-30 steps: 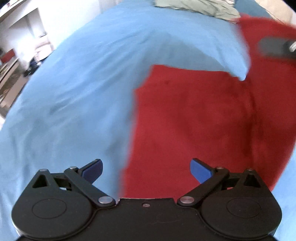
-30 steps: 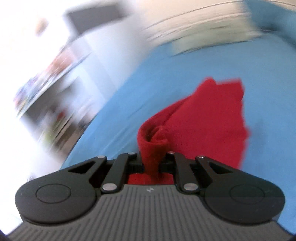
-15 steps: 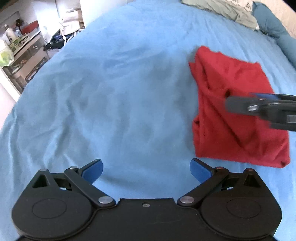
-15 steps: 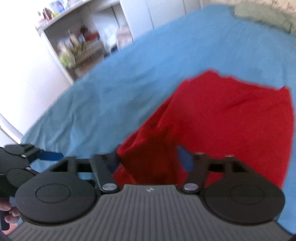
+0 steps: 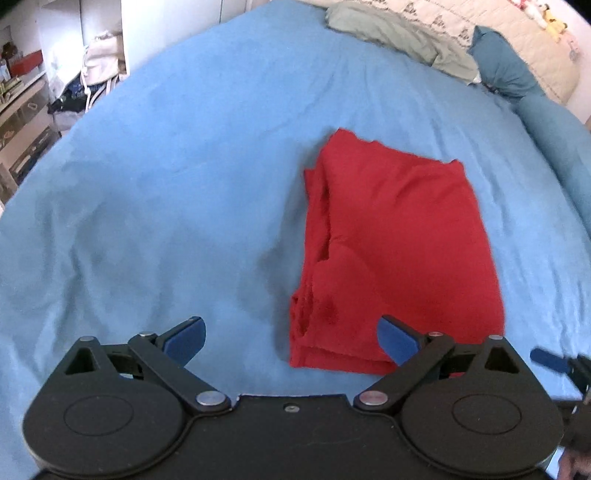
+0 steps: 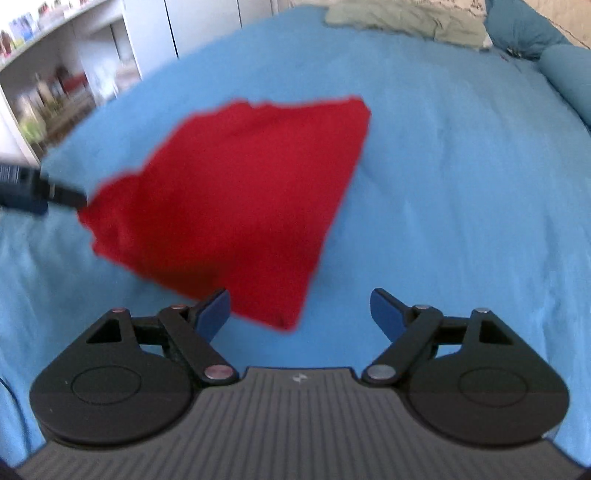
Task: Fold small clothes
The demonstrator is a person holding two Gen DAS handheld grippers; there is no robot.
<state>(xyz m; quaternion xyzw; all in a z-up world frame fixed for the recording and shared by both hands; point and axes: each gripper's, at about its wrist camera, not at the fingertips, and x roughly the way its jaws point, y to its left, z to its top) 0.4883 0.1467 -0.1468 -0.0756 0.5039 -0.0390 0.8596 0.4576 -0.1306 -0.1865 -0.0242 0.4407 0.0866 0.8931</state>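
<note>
A red garment [image 5: 399,251] lies folded into a rough rectangle on the blue bedsheet [image 5: 166,184]. Its layered edges show along the left side. It also shows in the right wrist view [image 6: 236,199]. My left gripper [image 5: 291,338] is open and empty, just short of the garment's near edge. My right gripper [image 6: 300,312] is open and empty, near the garment's near right corner. The left gripper's fingertip [image 6: 62,195] shows at the garment's left edge in the right wrist view. The right gripper's fingertip [image 5: 546,360] shows at the far right of the left wrist view.
A crumpled grey-green cloth [image 5: 399,33] lies at the head of the bed. Blue pillows [image 5: 517,74] lie at the far right. White shelves with clutter [image 5: 33,99] stand beyond the bed's left edge.
My right gripper let go of the red garment and opened. The garment now lies flat and folded on the bed. Both grippers have drawn back toward its near edge.
</note>
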